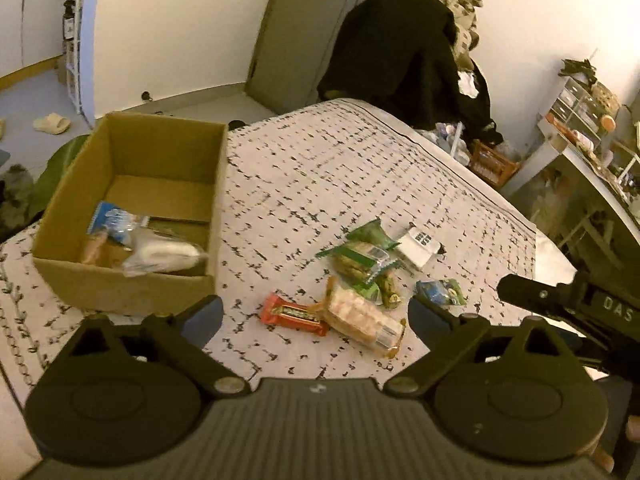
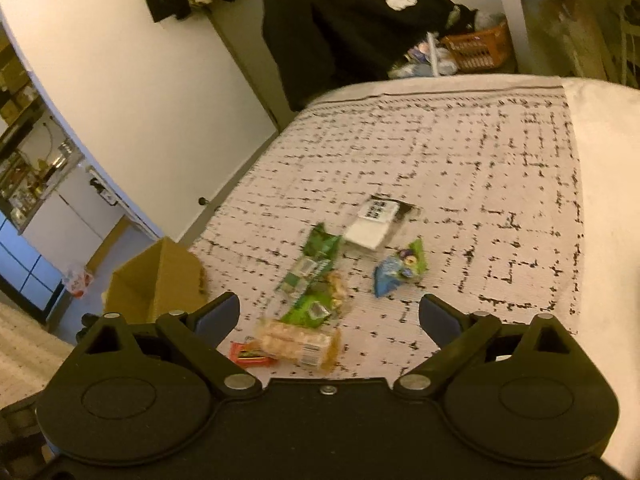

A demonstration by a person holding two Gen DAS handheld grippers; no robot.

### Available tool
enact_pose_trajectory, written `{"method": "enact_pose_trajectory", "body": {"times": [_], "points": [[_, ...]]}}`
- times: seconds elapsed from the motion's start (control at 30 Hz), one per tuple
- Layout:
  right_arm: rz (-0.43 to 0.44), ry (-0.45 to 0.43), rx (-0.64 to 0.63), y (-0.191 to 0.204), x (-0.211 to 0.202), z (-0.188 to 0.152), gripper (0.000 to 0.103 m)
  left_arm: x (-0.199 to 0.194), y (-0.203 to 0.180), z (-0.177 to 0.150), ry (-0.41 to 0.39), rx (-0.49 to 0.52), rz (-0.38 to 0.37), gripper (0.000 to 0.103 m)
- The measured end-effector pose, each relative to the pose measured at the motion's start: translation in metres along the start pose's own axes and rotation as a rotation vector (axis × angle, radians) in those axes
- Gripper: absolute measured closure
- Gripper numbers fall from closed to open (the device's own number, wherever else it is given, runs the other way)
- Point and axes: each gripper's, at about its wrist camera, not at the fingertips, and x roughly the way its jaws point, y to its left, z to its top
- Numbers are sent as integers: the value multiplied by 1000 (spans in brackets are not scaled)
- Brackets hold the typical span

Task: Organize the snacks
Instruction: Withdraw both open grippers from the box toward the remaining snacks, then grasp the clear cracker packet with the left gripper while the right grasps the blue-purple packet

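Snacks lie scattered on a patterned bedspread (image 1: 360, 160) with black dashes, and both views look down on them from above. In the left wrist view, the left gripper (image 1: 316, 318) hovers at the lower centre of the frame with its 2 blue-padded fingers spread wide apart and nothing between them. Between and just beyond the fingers sit a red candy bar (image 1: 294, 314) and a clear cracker pack (image 1: 366, 318), touching each other. Above them, toward the centre right, green snack packets (image 1: 366, 254) overlap in a small heap, with a white packet (image 1: 418, 246) touching its right side and a blue-green pouch (image 1: 440, 292) lying just apart at the lower right. A cardboard box (image 1: 132, 286) stands open at the left of the frame, on the bedspread, holding a blue-and-white packet (image 1: 116, 224) and a clear-wrapped white item (image 1: 164, 258) near its front wall. Part of the other black gripper body shows at the right edge. In the right wrist view, the right gripper (image 2: 330, 320) also hangs at the lower centre with its fingers wide apart and empty; the same cracker pack (image 2: 296, 342), candy bar (image 2: 250, 354), green packets (image 2: 316, 268), white packet (image 2: 374, 220) and blue-green pouch (image 2: 398, 270) lie ahead, blurred, and the box (image 2: 160, 284) sits at the lower left. Dark clothing (image 1: 400, 48) hangs beyond the far edge of the bed.
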Motion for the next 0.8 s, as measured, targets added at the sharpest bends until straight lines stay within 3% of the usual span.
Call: {"method": "enact_pose_trajectory", "body": {"times": [0.27, 0.5, 0.57, 0.8], "points": [[-5, 38, 25, -19, 26, 0, 16, 41, -9, -9, 73, 13, -7, 21], [-19, 61, 23, -31, 50, 8, 17, 74, -13, -7, 131, -48, -23, 25], [-22, 60, 24, -35, 55, 12, 17, 84, -13, -6, 169, -119, -32, 28], [-41, 70, 37, -51, 74, 22, 20, 114, -29, -4, 189, -177, 39, 28]]}}
